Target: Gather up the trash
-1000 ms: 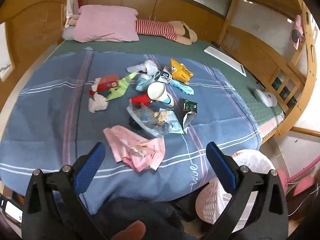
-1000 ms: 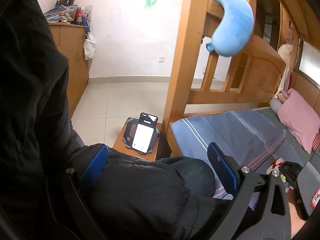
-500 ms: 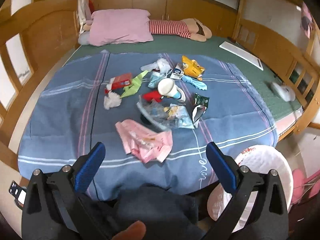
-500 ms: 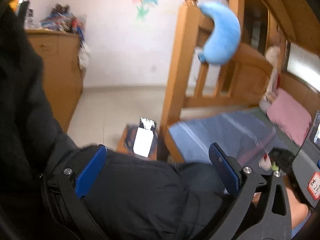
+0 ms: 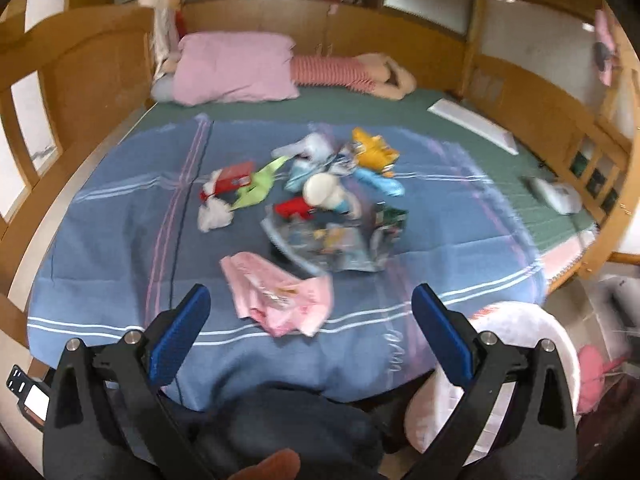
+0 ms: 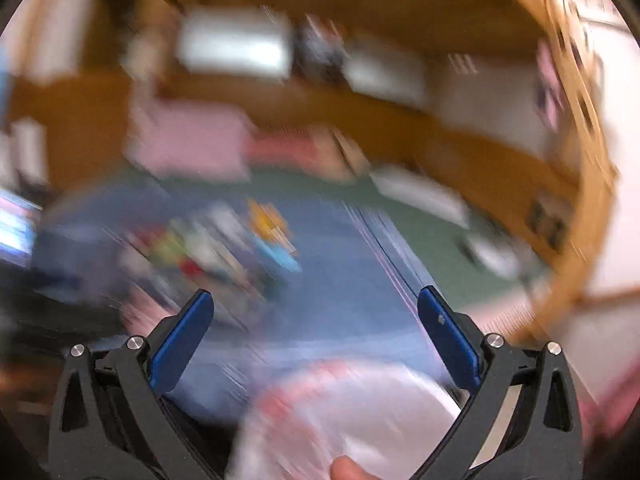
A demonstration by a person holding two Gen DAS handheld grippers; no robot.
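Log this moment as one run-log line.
left gripper: open, empty | right gripper: open, empty, view blurred | trash pile: on blue blanket | nothing collected

text: none legible | wrappers [image 5: 320,236]: print blurred | blanket [image 5: 120,248]: script unreadable

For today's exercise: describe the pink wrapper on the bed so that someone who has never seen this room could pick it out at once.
Start at the blue striped blanket covering the near half of the bed, and find the heap of litter in its middle. The pink wrapper lies flat at the near edge of that heap, closest to the open left gripper. It is the only pale pink, crumpled sheet there; its nearest neighbour is a clear plastic bag.
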